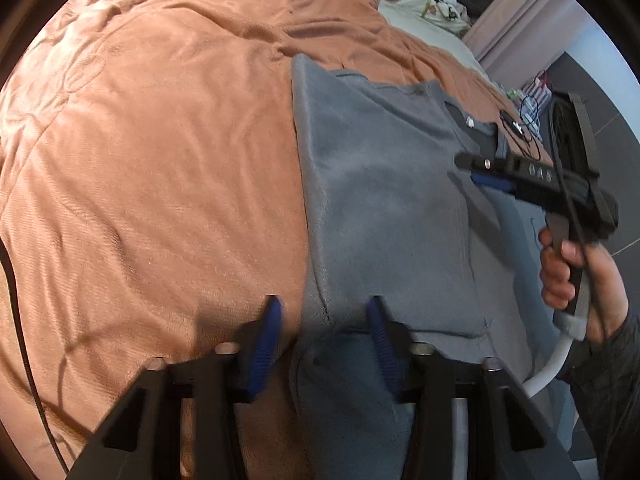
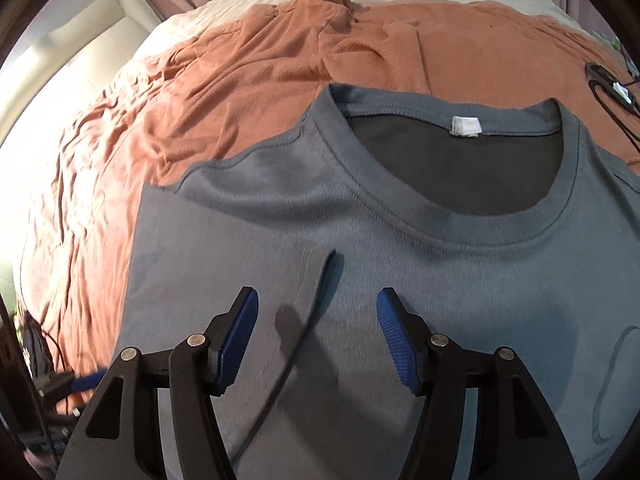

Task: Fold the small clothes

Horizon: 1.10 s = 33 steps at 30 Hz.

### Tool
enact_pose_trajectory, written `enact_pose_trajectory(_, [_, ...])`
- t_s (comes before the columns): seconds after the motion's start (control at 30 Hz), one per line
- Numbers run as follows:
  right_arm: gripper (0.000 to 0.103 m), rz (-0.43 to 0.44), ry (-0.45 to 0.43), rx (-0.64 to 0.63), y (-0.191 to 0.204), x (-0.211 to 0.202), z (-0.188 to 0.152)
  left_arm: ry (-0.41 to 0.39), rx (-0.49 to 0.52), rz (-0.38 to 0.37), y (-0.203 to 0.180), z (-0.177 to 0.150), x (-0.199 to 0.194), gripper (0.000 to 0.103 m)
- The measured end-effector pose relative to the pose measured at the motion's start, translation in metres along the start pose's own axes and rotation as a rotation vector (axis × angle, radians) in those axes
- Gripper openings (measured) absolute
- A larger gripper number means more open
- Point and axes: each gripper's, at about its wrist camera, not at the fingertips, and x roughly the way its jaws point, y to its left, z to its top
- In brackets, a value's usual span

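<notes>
- Shirt [image 2: 400, 280], a grey one with a round neck, lies flat on the orange blanket [image 1: 160, 160] that covers the bed, its collar at the far end; one side looks already folded in over the middle, which leaves a straight edge along the left in the left wrist view.
- Left gripper [image 1: 324, 336] sits at that folded edge near the bottom of the shirt, its blue pads a narrow way apart with the edge between them; I cannot tell for sure whether they press the cloth, but the aim is probably to pinch this edge for the next fold.
- Right gripper [image 2: 318, 336] hangs over the chest of the shirt below the collar, jaws wide and empty, nothing between the pads but a dark cable crossing underneath; it looks freed to reach for a new hold.
</notes>
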Motion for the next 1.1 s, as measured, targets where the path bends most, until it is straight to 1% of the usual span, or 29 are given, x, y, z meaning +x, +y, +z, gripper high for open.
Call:
enact_pose_trajectory(0.03, [0.060, 0.000, -0.003, 0.011, -0.002, 0.003, 0.002, 0.009, -0.005, 0.006, 0.002, 0.000, 0.002, 0.018])
enact_pose_trajectory(0.07, [0.054, -0.003, -0.005, 0.016, -0.002, 0.005, 0.002, 0.006, -0.016, 0.000, 0.004, -0.001, 0.001, 0.017])
enact_pose_trajectory(0.1, [0.050, -0.010, -0.003, 0.018, -0.003, 0.009, 0.004, 0.005, -0.027, -0.009, 0.007, -0.001, 0.000, 0.012])
enact_pose_trajectory(0.13, [0.039, -0.017, -0.002, 0.016, -0.002, 0.010, 0.004, 0.006, -0.032, -0.015, 0.010, -0.001, -0.001, 0.012])
enact_pose_trajectory(0.17, [0.024, -0.019, -0.002, 0.012, 0.000, 0.011, 0.003, 0.008, -0.032, -0.017, 0.011, -0.001, -0.003, 0.011])
enact_pose_trajectory(0.23, [0.006, 0.010, 0.021, -0.001, 0.003, 0.014, 0.001, 0.012, -0.027, -0.012, 0.012, -0.002, -0.005, 0.011])
enact_pose_trajectory(0.27, [0.004, 0.010, 0.028, -0.015, 0.006, 0.014, 0.000, 0.013, -0.024, -0.008, 0.012, -0.003, -0.006, 0.011])
enact_pose_trajectory(0.37, [0.003, -0.020, 0.029, -0.076, 0.013, 0.011, -0.007, 0.020, -0.027, -0.002, 0.013, -0.003, -0.008, 0.011])
enact_pose_trajectory(0.47, [0.003, -0.035, 0.023, -0.078, 0.015, 0.009, -0.005, 0.025, -0.022, 0.015, 0.010, -0.001, -0.009, 0.012])
enact_pose_trajectory(0.53, [0.004, -0.028, 0.017, -0.049, 0.012, 0.007, -0.002, 0.016, 0.000, 0.041, 0.005, 0.004, -0.013, 0.014])
enact_pose_trajectory(0.57, [0.004, -0.024, 0.021, -0.031, 0.010, 0.007, -0.001, 0.008, 0.012, 0.053, 0.003, 0.006, -0.017, 0.016])
enact_pose_trajectory(0.6, [0.004, -0.020, 0.027, -0.018, 0.009, 0.007, -0.001, -0.001, 0.015, 0.060, 0.003, 0.009, -0.020, 0.023])
enact_pose_trajectory(0.63, [0.004, -0.010, 0.034, -0.007, 0.007, 0.007, -0.001, -0.013, 0.011, 0.064, 0.004, 0.012, -0.024, 0.035])
enact_pose_trajectory(0.7, [0.007, -0.003, 0.031, -0.005, 0.006, 0.007, 0.000, -0.047, -0.011, 0.077, 0.010, 0.022, -0.029, 0.046])
enact_pose_trajectory(0.73, [0.014, 0.001, 0.027, -0.004, 0.005, 0.007, 0.000, -0.060, -0.023, 0.084, 0.012, 0.028, -0.030, 0.046])
enact_pose_trajectory(0.77, [0.027, 0.011, 0.021, 0.001, 0.004, 0.006, 0.001, -0.069, -0.036, 0.088, 0.014, 0.034, -0.029, 0.046])
enact_pose_trajectory(0.8, [0.035, 0.025, 0.012, 0.007, 0.003, 0.005, 0.001, -0.079, -0.046, 0.094, 0.016, 0.040, -0.028, 0.046])
enact_pose_trajectory(0.83, [0.046, 0.029, 0.002, 0.010, 0.002, 0.003, 0.001, -0.092, -0.052, 0.101, 0.017, 0.046, -0.027, 0.046])
enact_pose_trajectory(0.87, [0.049, 0.029, -0.007, 0.010, 0.001, 0.001, 0.001, -0.108, -0.051, 0.110, 0.017, 0.052, -0.026, 0.046])
enact_pose_trajectory(1.03, [0.049, 0.023, -0.030, -0.032, 0.002, -0.001, 0.002, -0.147, -0.061, 0.141, 0.016, 0.087, -0.013, 0.046])
enact_pose_trajectory(1.1, [0.049, 0.034, -0.031, -0.040, 0.002, 0.001, 0.002, -0.157, -0.067, 0.155, 0.018, 0.100, -0.007, 0.046])
